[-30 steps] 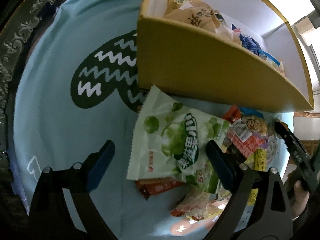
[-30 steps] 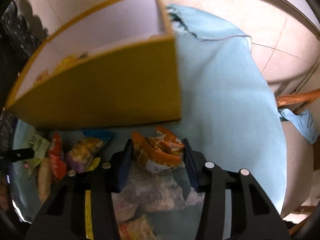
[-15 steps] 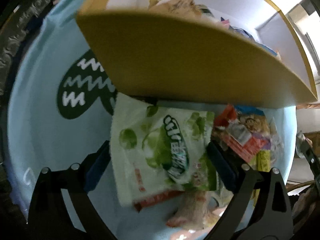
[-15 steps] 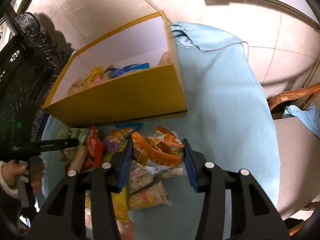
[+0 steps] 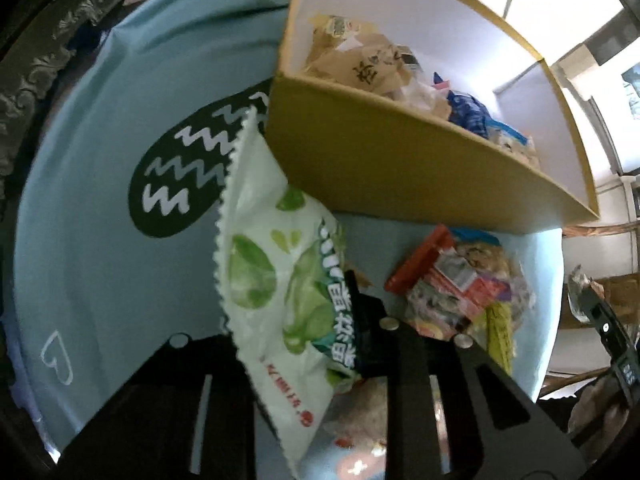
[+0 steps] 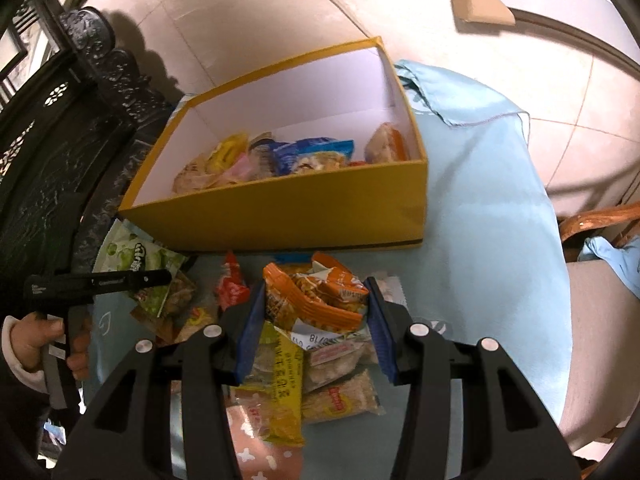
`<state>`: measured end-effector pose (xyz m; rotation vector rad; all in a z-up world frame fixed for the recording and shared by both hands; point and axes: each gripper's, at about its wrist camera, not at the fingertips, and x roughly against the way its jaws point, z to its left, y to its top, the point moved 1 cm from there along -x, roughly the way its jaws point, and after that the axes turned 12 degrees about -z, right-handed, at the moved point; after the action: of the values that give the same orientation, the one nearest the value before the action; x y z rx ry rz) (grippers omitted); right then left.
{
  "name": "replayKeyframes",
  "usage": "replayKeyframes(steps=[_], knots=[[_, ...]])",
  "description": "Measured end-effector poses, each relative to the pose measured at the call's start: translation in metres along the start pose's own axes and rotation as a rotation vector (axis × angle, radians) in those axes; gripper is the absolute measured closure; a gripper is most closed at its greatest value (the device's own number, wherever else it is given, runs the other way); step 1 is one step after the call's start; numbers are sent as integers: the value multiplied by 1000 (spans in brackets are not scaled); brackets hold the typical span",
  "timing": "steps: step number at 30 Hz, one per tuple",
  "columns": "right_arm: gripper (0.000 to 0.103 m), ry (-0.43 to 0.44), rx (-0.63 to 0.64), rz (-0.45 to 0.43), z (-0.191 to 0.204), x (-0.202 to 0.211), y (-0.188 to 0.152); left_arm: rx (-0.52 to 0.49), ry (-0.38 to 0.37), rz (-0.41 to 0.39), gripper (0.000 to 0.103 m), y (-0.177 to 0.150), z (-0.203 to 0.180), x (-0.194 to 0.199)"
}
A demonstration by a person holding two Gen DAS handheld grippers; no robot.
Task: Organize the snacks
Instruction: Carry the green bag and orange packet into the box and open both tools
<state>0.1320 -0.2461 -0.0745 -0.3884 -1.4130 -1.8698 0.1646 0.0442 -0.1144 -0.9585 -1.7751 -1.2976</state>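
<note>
**Two grips over a table of snacks**

Pale blue cloth (image 6: 492,208) covers the table, smooth and matte, hemmed at its far edge where it drapes toward cream floor tiles (image 6: 248,20). Printed on it is a dark oval with white zigzag lines (image 5: 180,176), and a small white heart outline (image 5: 58,358) sits nearer the left wrist camera. Dark carved wooden furniture (image 6: 60,128) stands along one side of the table; on the other side is a chair with a curved wooden arm (image 6: 596,218) and a blue cloth on its seat.

A yellow cardboard box (image 6: 304,208) with a white interior stands on the cloth, open-topped and already holding crinkled packets — a tan paper one, blue foil ones, a yellow one. Loose snack packets (image 6: 316,376) lie heaped on the cloth just in front of the box: red, yellow and clear wrappers, some glossy.

The left gripper (image 5: 344,320) is clenched on a green-and-white bag (image 5: 276,280), a puffy plastic pouch with a serrated top edge and printed green fruit; the bag stands tilted upward out of the jaws, its top edge close to the box's near corner. In the right wrist view a hand (image 6: 44,340) in a white cuff holds that gripper's handle.

The right gripper (image 6: 316,316) grasps an orange packet (image 6: 320,296) — crumpled glossy film between blue pads — held above the heap, in front of the box's yellow wall.
</note>
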Motion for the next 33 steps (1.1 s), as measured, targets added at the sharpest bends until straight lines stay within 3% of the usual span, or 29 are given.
replayKeyframes(steps=[12, 20, 26, 33], knots=[[54, 45, 20, -36, 17, 30, 3, -26, -63, -82, 87, -9, 5, 79], [54, 91, 52, -100, 33, 48, 30, -113, -115, -161, 87, 13, -28, 127], [54, 109, 79, -160, 45, 47, 66, -157, -131, -199, 87, 48, -60, 136], [54, 97, 79, -183, 48, 15, 103, -171, -137, -189, 86, 92, -85, 109]])
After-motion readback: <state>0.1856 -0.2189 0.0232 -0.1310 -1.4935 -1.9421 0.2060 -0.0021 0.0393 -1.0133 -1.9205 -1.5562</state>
